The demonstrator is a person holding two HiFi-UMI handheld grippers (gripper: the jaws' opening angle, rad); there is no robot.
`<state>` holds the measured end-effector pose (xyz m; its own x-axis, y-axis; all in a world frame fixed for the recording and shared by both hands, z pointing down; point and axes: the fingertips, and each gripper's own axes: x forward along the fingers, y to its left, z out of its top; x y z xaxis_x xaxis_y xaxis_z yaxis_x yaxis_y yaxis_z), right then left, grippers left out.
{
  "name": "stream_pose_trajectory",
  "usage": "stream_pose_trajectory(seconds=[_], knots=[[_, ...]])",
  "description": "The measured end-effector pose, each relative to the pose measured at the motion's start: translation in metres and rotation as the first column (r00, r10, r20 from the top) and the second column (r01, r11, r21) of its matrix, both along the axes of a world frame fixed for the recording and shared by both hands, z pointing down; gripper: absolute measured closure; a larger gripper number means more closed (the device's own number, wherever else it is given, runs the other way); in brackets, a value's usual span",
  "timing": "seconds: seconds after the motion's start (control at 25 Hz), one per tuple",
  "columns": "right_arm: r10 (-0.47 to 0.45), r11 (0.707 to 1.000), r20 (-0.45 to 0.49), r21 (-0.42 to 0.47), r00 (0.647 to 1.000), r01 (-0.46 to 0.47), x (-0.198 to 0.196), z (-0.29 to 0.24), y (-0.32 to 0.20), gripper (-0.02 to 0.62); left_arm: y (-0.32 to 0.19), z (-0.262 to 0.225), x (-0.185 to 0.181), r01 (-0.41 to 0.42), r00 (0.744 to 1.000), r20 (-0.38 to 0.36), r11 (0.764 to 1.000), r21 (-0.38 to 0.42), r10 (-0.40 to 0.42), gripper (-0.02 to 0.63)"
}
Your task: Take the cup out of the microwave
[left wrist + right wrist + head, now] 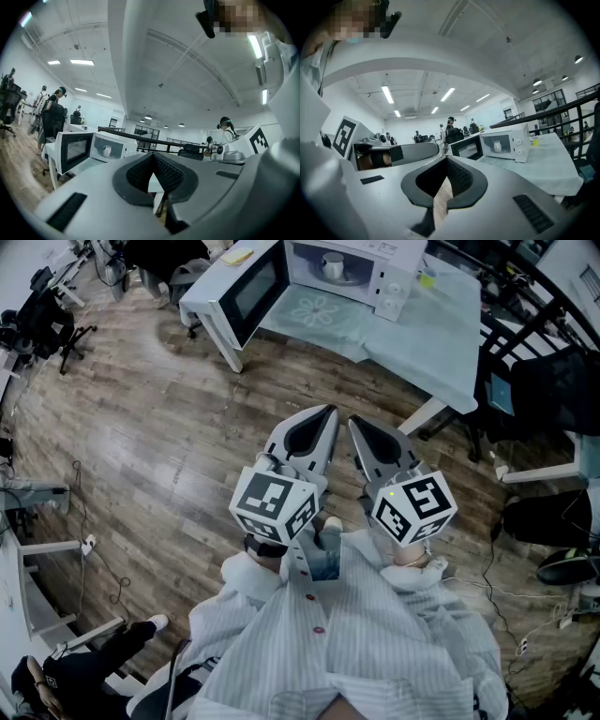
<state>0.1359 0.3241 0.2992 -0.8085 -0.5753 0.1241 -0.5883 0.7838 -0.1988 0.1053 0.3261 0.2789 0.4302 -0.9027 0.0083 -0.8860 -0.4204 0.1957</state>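
Microwave door hangs open at the upper middle, so the cup inside the microwave on the counter looks reachable. Lower down, your left gripper and right gripper wait well back, jaws together and empty, with the approach not yet begun.

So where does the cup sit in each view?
Head view: cup top centre, inside the microwave.
Left gripper view: cup left of centre, inside it.
Right gripper view: cup right of centre, inside it.
Shared landmark: the open door, left of the cup everywhere.
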Motion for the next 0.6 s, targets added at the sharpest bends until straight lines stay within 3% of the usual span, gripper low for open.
stream_pose_trajectory(seconds=[0.6], knots=[[-0.024,1.0,0.003,-0.009,1.0,0.024,0.031,0.01,-0.003,0.561,0.002,0.009,0.034,0.03,1.0,0.003,1.0,-0.008,-0.03,0.597]])
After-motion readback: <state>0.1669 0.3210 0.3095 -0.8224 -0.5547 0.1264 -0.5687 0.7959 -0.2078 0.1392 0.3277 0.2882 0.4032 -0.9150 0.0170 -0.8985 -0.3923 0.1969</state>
